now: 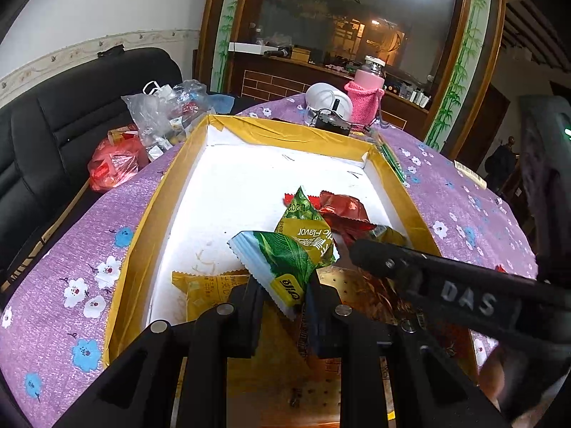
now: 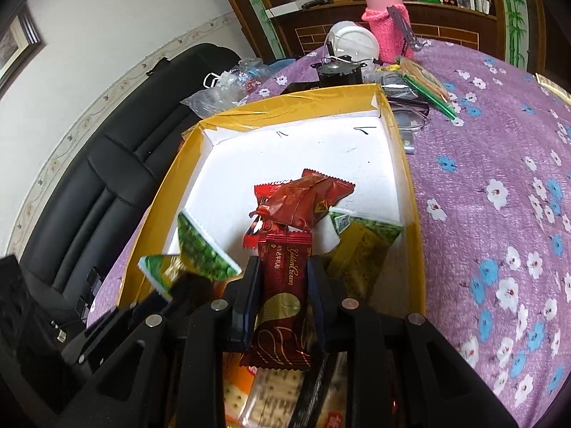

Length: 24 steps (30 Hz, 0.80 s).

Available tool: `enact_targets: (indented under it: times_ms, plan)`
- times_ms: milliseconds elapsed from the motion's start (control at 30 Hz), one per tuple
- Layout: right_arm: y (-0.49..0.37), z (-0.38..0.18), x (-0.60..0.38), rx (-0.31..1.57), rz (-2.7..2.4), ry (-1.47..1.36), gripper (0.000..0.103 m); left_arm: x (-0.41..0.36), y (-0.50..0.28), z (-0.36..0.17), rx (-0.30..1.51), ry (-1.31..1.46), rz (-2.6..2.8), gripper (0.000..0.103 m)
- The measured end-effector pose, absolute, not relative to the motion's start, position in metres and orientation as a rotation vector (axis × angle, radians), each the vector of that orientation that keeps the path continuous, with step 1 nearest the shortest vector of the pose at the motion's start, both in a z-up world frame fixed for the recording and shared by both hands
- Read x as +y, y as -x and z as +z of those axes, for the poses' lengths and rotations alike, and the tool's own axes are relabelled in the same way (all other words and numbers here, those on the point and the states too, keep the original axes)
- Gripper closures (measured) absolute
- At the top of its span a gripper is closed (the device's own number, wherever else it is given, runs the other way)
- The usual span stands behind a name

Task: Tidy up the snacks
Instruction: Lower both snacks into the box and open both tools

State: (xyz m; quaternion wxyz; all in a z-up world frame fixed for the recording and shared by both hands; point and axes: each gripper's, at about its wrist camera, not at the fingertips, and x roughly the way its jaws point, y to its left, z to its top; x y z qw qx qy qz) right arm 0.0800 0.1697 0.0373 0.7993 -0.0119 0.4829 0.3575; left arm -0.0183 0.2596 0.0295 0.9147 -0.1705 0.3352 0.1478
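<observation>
A yellow-rimmed box (image 1: 167,192) with a white floor holds the snacks; it also shows in the right wrist view (image 2: 403,164). My left gripper (image 1: 283,294) is shut on a green snack packet (image 1: 282,260) and holds it over the box's near end. My right gripper (image 2: 283,267) is shut on a dark red Golden Crown bar (image 2: 282,296) above the box; it also shows in the left wrist view (image 1: 360,249) on the right. In the box lie red packets (image 2: 303,199), a green pea packet (image 2: 360,246), a yellow packet (image 1: 203,290) and crackers (image 2: 271,392).
The box sits on a purple flowered tablecloth (image 2: 499,178). Behind it are a pink bottle (image 2: 385,14), a white bowl-like object (image 2: 353,44), a small black device (image 2: 339,71) and glasses (image 2: 410,107). Plastic bags (image 1: 160,114) and a black sofa (image 1: 53,132) are at the left.
</observation>
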Motion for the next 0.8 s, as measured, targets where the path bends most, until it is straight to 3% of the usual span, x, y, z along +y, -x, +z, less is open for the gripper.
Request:
enact_targets:
  times_ms: [800]
  plan:
    - [-0.097, 0.027, 0.181, 1.134, 0.784, -0.042, 0.075, 0.263, 0.019, 0.029, 0.667, 0.382, 0.275, 0.082]
